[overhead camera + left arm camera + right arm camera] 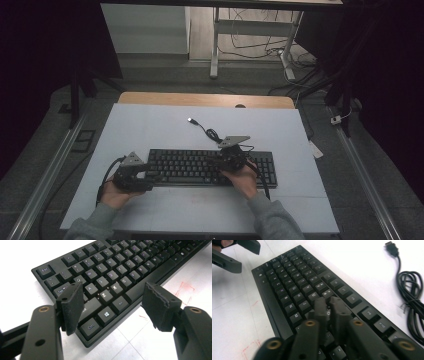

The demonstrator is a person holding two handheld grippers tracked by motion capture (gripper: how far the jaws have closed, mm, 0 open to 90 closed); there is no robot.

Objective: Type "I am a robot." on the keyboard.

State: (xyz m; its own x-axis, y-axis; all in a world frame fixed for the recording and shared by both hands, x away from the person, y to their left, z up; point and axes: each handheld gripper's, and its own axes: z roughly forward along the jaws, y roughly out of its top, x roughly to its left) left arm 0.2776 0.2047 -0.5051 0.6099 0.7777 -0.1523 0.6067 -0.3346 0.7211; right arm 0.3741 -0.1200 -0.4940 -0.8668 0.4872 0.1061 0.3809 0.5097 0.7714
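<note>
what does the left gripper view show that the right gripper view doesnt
Left gripper view: the left gripper with its jaws wide apart over the near-left corner of the keyboard, plus readable Esc, Tab and Ctrl keys.

Right gripper view: the right gripper with jaws closed together, tips down among the keys, the coiled black cable and its black USB plug on the table.

Both: the black rectangular keyboard, the white table top and faint red marks on it.

keyboard lay on the table, near its front edge | coiled cable lay just behind keyboard, plug toward the far edge | left gripper at keyboard's left end | right gripper over keyboard's right half
</note>
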